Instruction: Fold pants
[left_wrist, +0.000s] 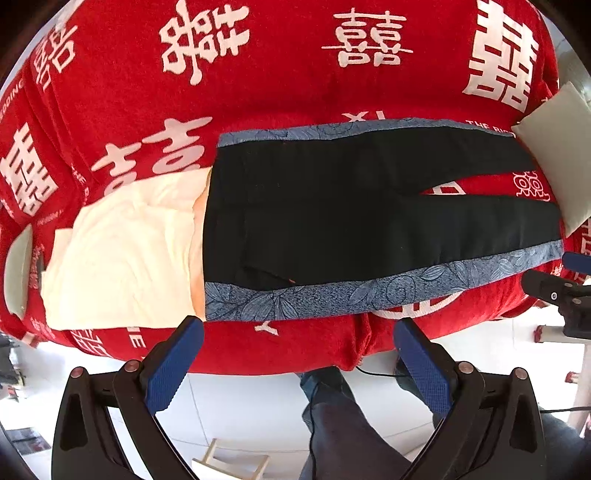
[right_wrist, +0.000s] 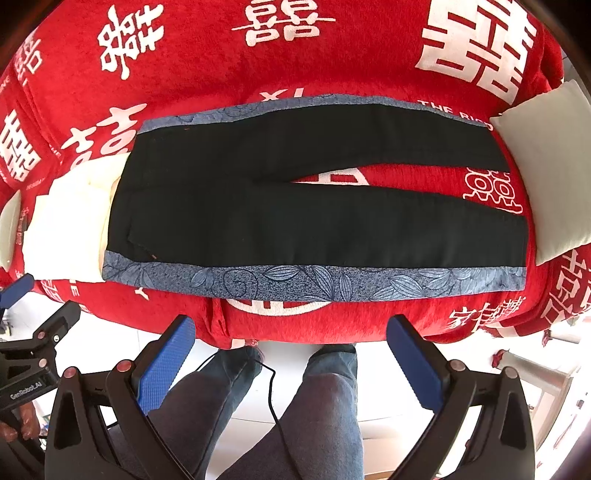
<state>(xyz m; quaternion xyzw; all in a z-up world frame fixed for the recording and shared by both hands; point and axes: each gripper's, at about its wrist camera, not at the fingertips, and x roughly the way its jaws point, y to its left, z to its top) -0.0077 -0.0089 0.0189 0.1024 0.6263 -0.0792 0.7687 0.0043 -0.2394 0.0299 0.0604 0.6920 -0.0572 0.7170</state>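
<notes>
A: Nearest to us, the left hand-held gripper (left_wrist: 297, 341) hangs off the front edge of the bed (left_wrist: 280, 88), blue pads spread wide, nothing between them.

B: Same for the right hand-held gripper (right_wrist: 291, 338): jaws fully apart, empty, hovering just short of the front edge. Below, you can see the person's jeans-clad legs (right_wrist: 295, 417) on the pale floor.

A: Moving up onto the red cover, there are the pants (left_wrist: 362, 218), laid flat lengthwise along the front edge, waist toward the left, legs running right.

B: Black cloth, with a blue leaf-print band down each outer seam. The legs part into a narrow V, red cover showing between.

A: How will it handle, do you reckon?

B: Soft and limp, I'd say. Light, no stiffness, so it'll sag wherever it isn't held. My guess is a pinch at the near blue band, one gripper by the waist corner, the other by the hem, would carry the near leg over onto the far one.

A: Nothing fragile, though a shallow pinch might slip.

B: Further left, a cream folded cloth (left_wrist: 125, 254) touches the waist end, and a pale pillow (right_wrist: 535, 166) sits past the hems at the right edge.
</notes>
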